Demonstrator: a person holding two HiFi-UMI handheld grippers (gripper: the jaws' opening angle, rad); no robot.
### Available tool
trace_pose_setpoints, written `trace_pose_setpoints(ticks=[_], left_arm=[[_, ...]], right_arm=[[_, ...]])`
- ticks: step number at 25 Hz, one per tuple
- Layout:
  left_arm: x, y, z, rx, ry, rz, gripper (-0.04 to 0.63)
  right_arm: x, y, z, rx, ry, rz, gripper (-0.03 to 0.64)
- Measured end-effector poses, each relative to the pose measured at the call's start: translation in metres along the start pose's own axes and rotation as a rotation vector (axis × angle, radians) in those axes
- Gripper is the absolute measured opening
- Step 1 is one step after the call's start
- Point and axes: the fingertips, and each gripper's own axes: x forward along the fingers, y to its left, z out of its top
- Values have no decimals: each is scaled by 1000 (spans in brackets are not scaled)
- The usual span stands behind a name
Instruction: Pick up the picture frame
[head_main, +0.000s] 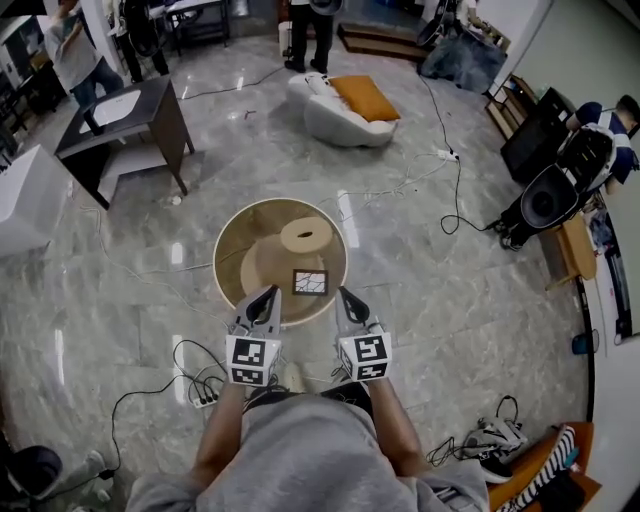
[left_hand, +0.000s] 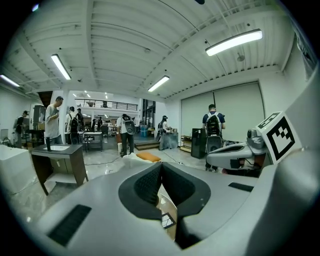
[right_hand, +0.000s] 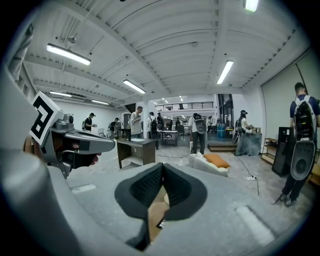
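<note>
Approach step: left gripper (head_main: 266, 293) and right gripper (head_main: 344, 294) sit either side of the frame (head_main: 310, 282), jaws closed and empty. Next, one probably needs to open its jaws around the frame.

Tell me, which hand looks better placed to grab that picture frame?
Right, slightly: the right gripper sits nearer the picture frame than the left gripper does. Both are shut and would need opening first.
</note>
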Motion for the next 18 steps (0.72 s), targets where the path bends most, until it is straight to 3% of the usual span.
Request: trace_pose_setpoints(ticks=[9,18], left_arm=[[36,30,1,-33,8,39,18],[105,40,-18,-103,85,129,18]], right_arm=[[47,-27,8,-11,15,12,-2],[113,-82,-13,11,82,123,-2]])
